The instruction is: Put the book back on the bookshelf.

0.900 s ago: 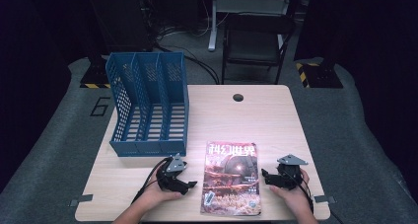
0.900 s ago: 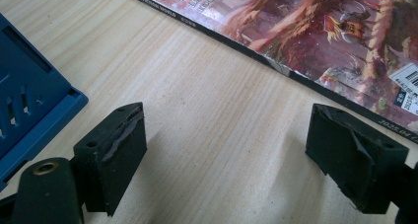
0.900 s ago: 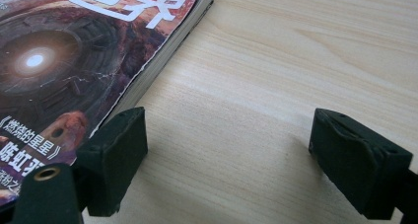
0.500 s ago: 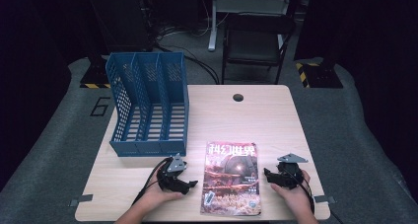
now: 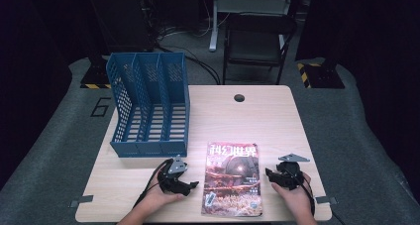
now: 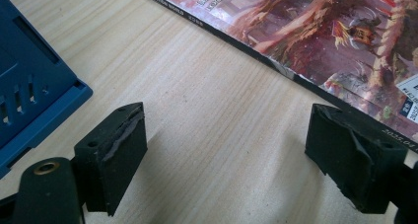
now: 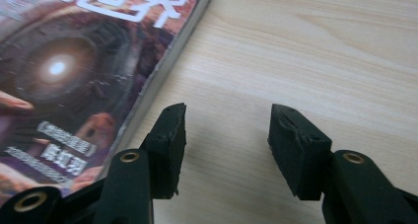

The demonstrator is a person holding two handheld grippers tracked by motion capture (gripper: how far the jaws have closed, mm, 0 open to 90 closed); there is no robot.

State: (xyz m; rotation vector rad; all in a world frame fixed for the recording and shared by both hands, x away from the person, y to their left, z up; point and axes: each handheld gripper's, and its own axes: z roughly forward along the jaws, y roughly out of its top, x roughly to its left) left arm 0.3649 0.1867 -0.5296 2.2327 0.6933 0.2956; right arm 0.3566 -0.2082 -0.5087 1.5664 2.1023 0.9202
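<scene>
A magazine (image 5: pixel 233 178) with a reddish illustrated cover lies flat near the table's front edge, between my two grippers. My left gripper (image 5: pixel 190 185) rests on the wood just left of it and is open. In the left gripper view the jaws (image 6: pixel 226 155) stand wide apart over bare wood, and the magazine's spine edge (image 6: pixel 345 31) runs just beyond the right jaw. My right gripper (image 5: pixel 270 175) sits to the magazine's right, also open. In the right gripper view the gripper (image 7: pixel 226 140) has nothing between its jaws, and the magazine (image 7: pixel 74 61) lies beside the left jaw.
A blue three-slot file rack (image 5: pixel 148 106) stands at the table's back left; its corner (image 6: pixel 24 86) shows in the left gripper view. The light wooden table (image 5: pixel 267 121) has a cable hole (image 5: pixel 239 97) near its far edge. A dark chair (image 5: pixel 257 41) stands behind it.
</scene>
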